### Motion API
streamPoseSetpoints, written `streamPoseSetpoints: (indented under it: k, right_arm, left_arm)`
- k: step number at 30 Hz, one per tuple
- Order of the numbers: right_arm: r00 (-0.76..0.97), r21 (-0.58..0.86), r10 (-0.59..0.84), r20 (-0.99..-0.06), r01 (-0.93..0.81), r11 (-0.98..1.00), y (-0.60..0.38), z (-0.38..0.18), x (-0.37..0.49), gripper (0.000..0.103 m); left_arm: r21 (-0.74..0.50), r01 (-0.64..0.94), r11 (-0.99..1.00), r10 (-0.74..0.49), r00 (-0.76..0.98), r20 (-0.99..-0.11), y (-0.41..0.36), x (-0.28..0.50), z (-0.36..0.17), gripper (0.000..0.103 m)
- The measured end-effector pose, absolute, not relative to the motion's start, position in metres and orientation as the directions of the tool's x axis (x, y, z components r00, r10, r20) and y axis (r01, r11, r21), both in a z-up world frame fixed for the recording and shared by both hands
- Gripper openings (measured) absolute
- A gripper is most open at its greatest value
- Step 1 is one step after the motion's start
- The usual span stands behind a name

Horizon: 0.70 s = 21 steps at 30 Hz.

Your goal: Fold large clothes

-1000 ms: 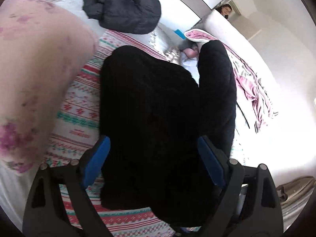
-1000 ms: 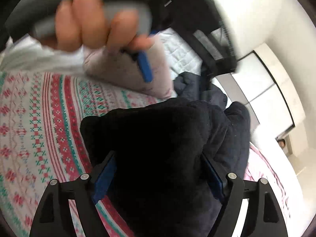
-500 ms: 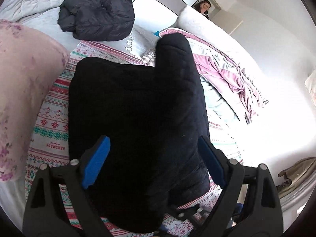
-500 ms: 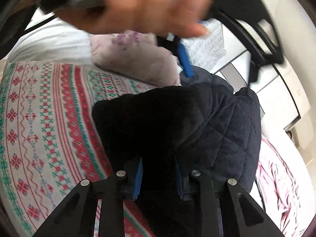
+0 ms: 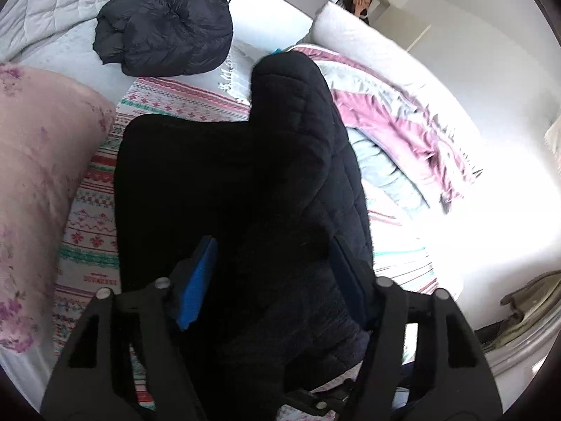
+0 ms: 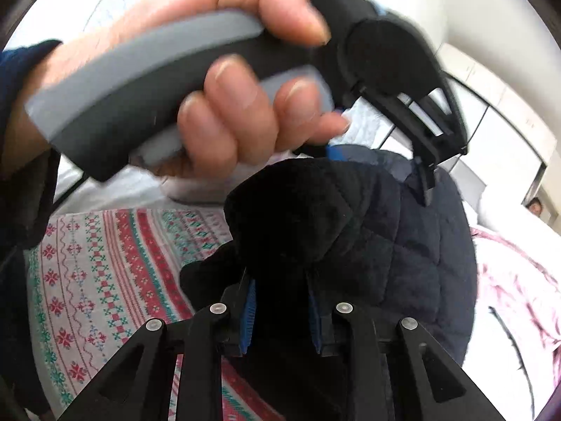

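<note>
A large black quilted jacket lies on a patterned blanket on the bed, one sleeve pointing away. My left gripper is narrowed onto a thick fold of the jacket's near edge, blue pads pressing the fabric. My right gripper is shut on another bunch of the same jacket and holds it raised. The hand with the left gripper's handle fills the top of the right wrist view.
A pink floral pillow lies left. A dark puffer jacket sits bundled at the far side. A pink and grey garment lies right. A person stands in the far doorway. The bed's edge is at the right.
My left gripper's jaws have narrowed from wide open onto the jacket's edge. My right gripper closed on the jacket half a second ago and has lifted the fabric.
</note>
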State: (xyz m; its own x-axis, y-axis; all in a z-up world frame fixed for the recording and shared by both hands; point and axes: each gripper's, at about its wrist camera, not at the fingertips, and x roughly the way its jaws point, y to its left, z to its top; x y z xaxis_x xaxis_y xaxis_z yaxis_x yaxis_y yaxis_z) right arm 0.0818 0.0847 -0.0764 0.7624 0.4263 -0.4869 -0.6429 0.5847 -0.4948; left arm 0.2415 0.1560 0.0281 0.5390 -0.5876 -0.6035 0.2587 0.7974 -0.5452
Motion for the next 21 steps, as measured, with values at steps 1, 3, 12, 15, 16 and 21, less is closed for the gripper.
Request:
streamPoseSetpoints:
  k: [1,3,12,15,16,21]
  right_arm:
    - [0.752,-0.485,0.427,-0.503,-0.654,0.581,0.087,-0.082,0.082,0.026]
    - [0.730,-0.454,0.430,-0.532,-0.674,0.582,0.089,-0.090,0.089,0.026]
    - [0.586,-0.274,0.459,-0.668,-0.766,0.581,0.066,-0.076,0.092,0.049]
    - [0.549,-0.256,0.488,-0.678,-0.799,0.544,0.040,-0.051,0.077,0.051]
    - [0.568,-0.260,0.498,-0.655,-0.788,0.558,0.030,-0.040,0.076,0.051]
    - [0.668,-0.048,0.472,-0.576,-0.603,0.796,-0.044,-0.005,0.133,0.067]
  left_arm:
    - [-0.535,0.255,0.805,-0.579,0.536,-0.615,0.155,0.242,0.026,0.060]
    - [-0.484,0.222,0.846,-0.521,0.536,-0.664,0.150,0.245,0.018,0.058]
    - [-0.392,0.199,0.898,-0.433,0.558,-0.708,0.136,0.247,-0.004,0.046]
    - [-0.390,0.197,0.899,-0.431,0.555,-0.712,0.138,0.247,-0.006,0.046]
    - [-0.398,0.194,0.897,-0.435,0.551,-0.712,0.141,0.248,-0.007,0.046]
    - [-0.412,0.181,0.893,-0.441,0.540,-0.717,0.145,0.250,-0.015,0.046]
